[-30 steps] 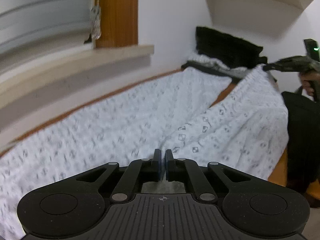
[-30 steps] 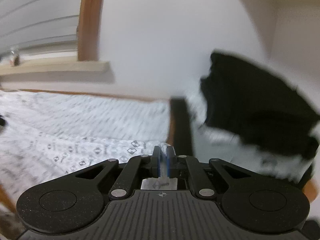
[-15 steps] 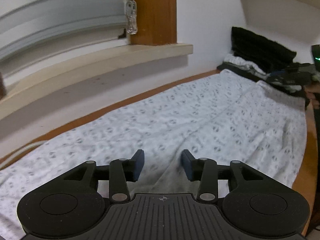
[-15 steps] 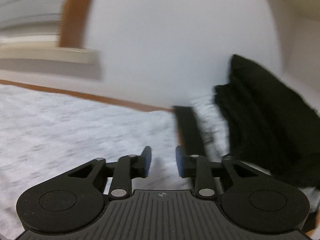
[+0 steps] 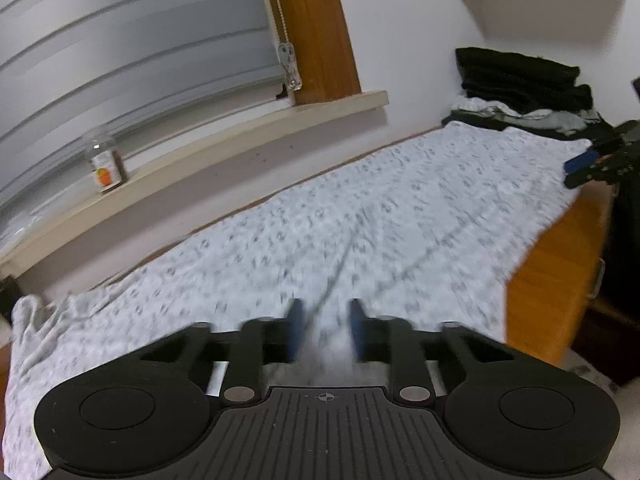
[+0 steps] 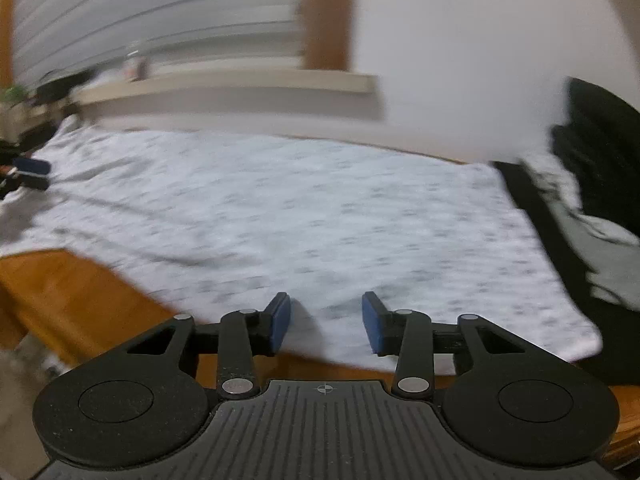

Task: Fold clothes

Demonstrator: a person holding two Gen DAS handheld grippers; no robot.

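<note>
Biggest thing here is the white patterned garment (image 5: pixel 360 220), spread out flat and covering most of the wooden table (image 5: pixel 548 280), with its near edge running along the table's front so both claws can get at it easily. Looks like pyjama trousers to me, though the blur makes that a guess. It seems laid out like this so the next fold has a smooth base. Behind it runs a pale window sill (image 5: pixel 248 140) with a small jar (image 5: pixel 105 160) on it, well clear of the work. Off at the far right end there's a pile of dark clothes (image 5: pixel 520 76), probably parked there so it stays out of the way. The right gripper (image 6: pixel 326 322) sits over the near hem with its jaws opening and nothing pinched between them, just cloth lying below the gap. The left gripper (image 5: pixel 325 330) is over the fabric too, jaws closing with a narrow gap left; no fold of cloth looks clamped, but that part is smeared, so I wouldn't swear to it.
</note>
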